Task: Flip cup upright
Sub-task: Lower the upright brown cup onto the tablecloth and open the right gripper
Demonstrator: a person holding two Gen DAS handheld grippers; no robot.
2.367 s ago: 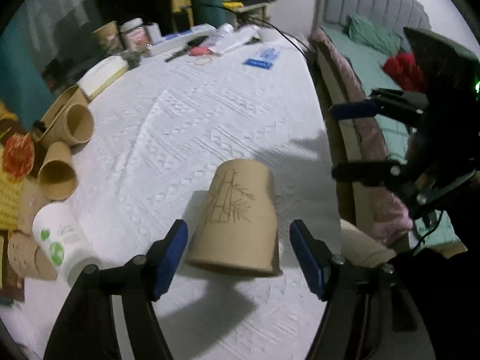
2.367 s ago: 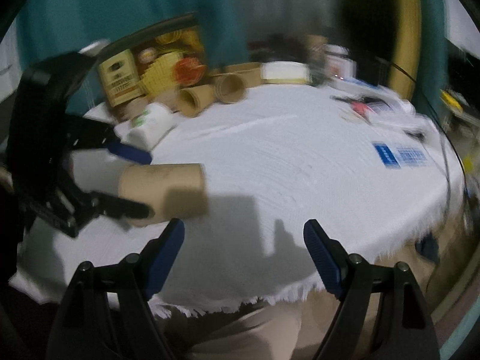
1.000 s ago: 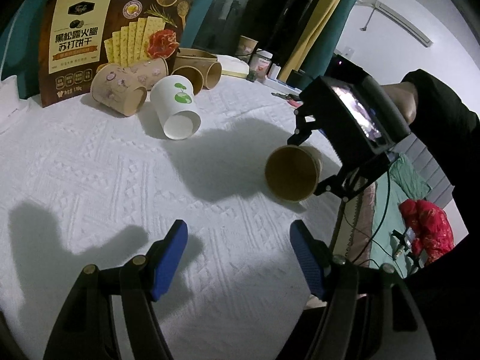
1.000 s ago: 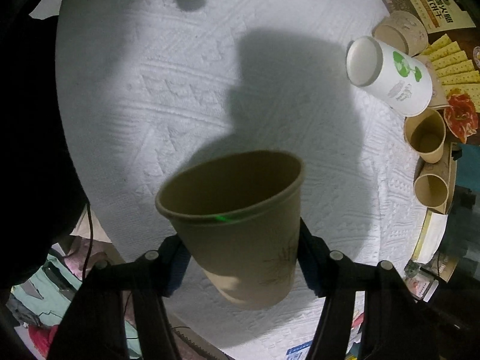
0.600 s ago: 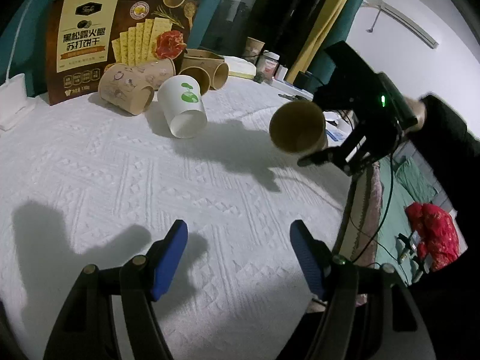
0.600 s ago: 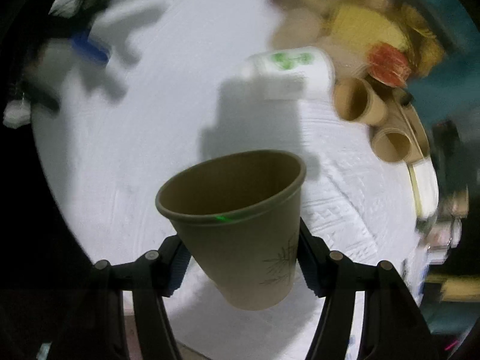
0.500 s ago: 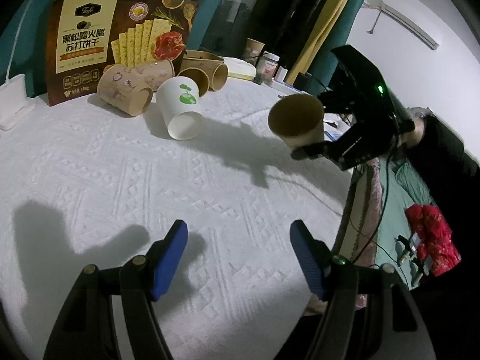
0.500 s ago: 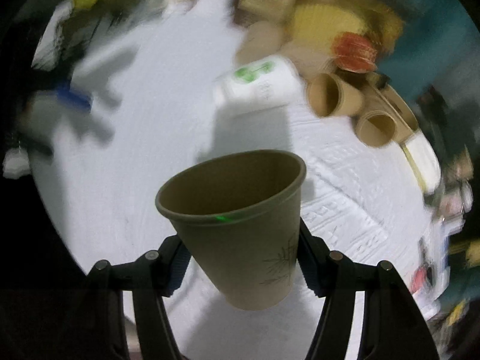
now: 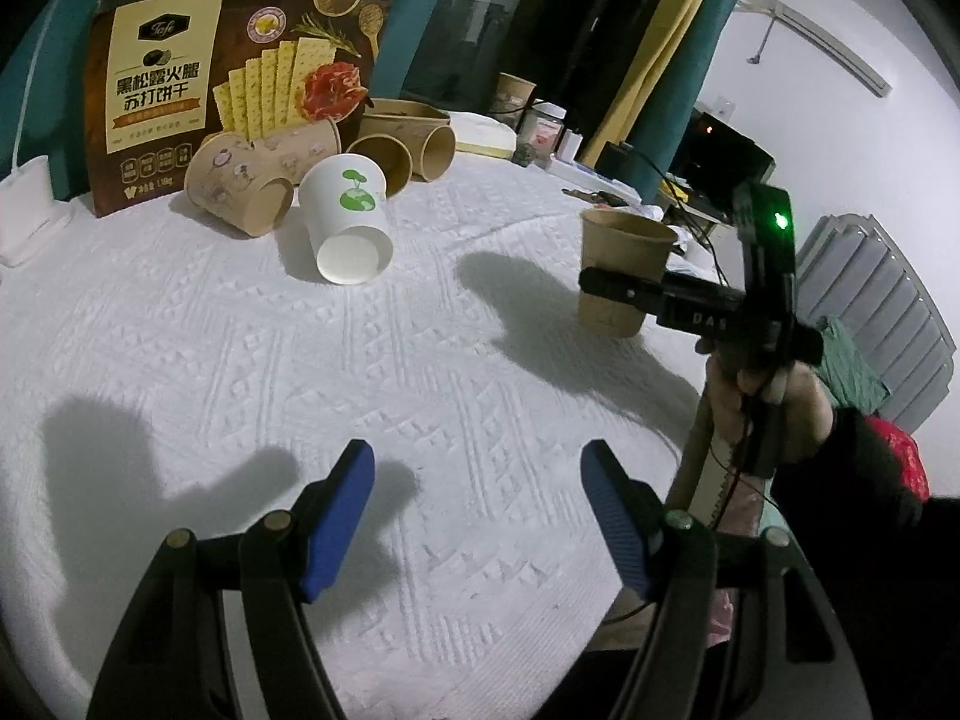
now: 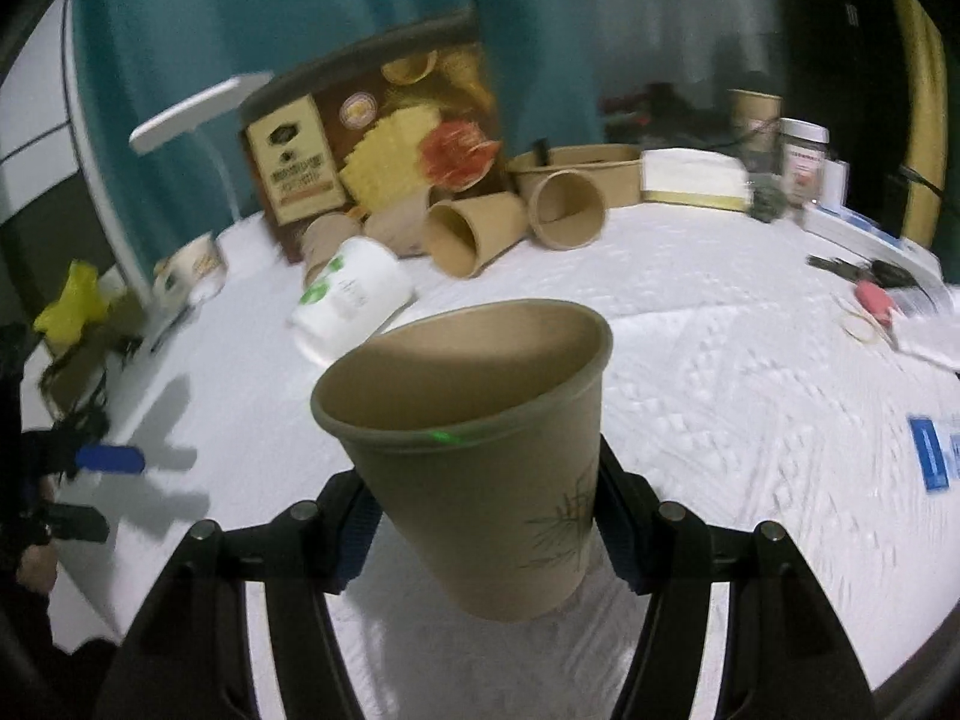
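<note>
The left gripper (image 9: 477, 519) hangs wide open and empty at 6 o'clock. At 2 o'clock, the right gripper (image 10: 486, 516) clamps the brown cup (image 10: 480, 456), now turned mouth-up from sideways half a second ago; likely only setting down remains. Only the left view shows its base just above the white tablecloth (image 9: 240, 372).

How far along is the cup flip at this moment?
Mostly done: the brown cup is turned mouth-up, clamped in the right gripper. In hand: the set-down; its base looks at or just above the white tablecloth. Left: release. The left gripper is open, empty.
</note>
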